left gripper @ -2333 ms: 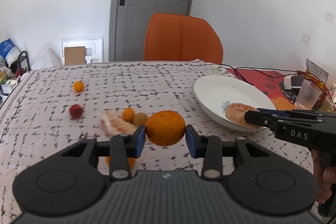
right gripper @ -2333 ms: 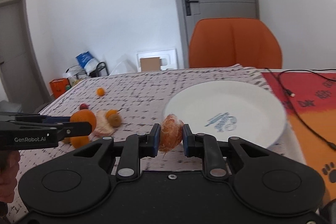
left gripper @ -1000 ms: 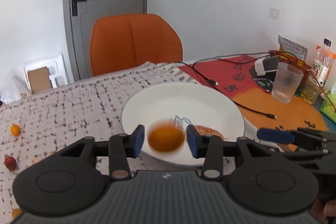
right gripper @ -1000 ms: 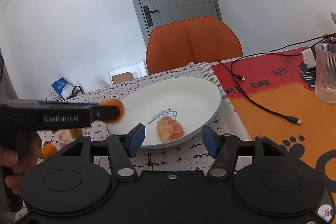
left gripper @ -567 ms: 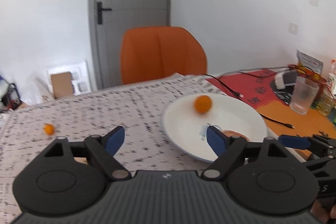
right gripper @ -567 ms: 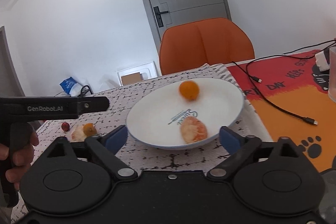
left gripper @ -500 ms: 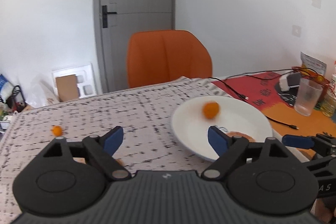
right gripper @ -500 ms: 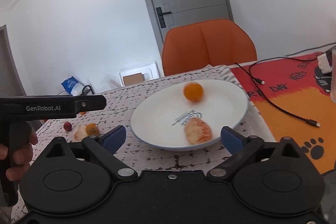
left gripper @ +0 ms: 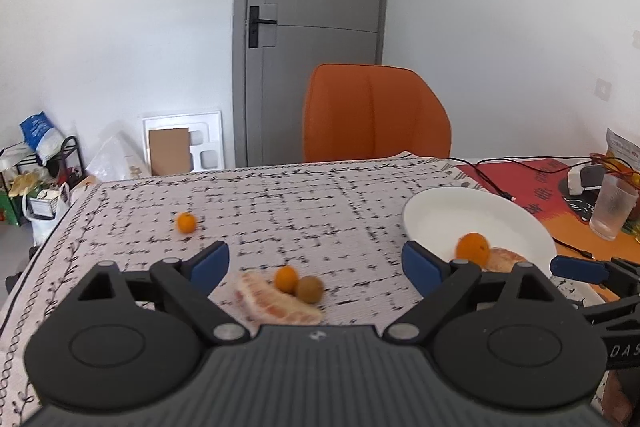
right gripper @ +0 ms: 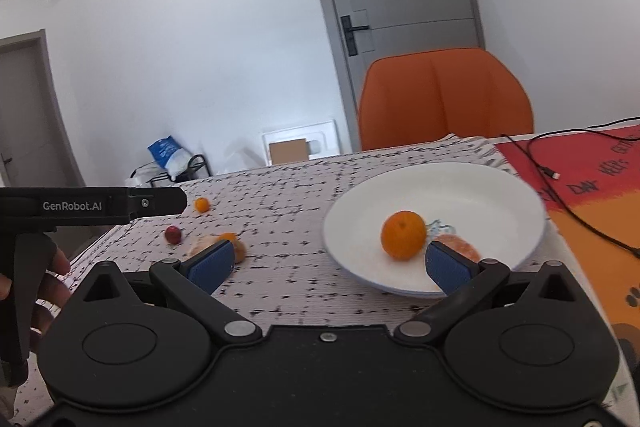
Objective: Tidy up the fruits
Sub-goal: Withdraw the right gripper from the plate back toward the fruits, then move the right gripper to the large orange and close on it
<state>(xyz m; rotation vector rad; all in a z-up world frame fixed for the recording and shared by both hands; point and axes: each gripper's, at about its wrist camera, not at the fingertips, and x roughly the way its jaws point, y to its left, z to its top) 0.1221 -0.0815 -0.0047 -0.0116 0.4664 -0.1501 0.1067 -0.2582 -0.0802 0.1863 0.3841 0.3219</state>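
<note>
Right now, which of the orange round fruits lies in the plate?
The big orange, beside the peeled fruit in the white plate. The two smaller ones lie on the tablecloth.

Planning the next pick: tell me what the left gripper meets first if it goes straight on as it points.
Likely the peeled citrus piece lying low between the opening left gripper, with a small orange fruit and a brown fruit just behind it; depth is uncertain.

round orange fruit (right gripper: 403,235): orange | round ceramic plate (right gripper: 500,195): white, small blue mark | woven tablecloth (left gripper: 320,203): pale with black broken-line grid | padded chair (left gripper: 376,115): orange | gripper pads (left gripper: 210,261): blue | small round berry (right gripper: 173,234): red
</note>
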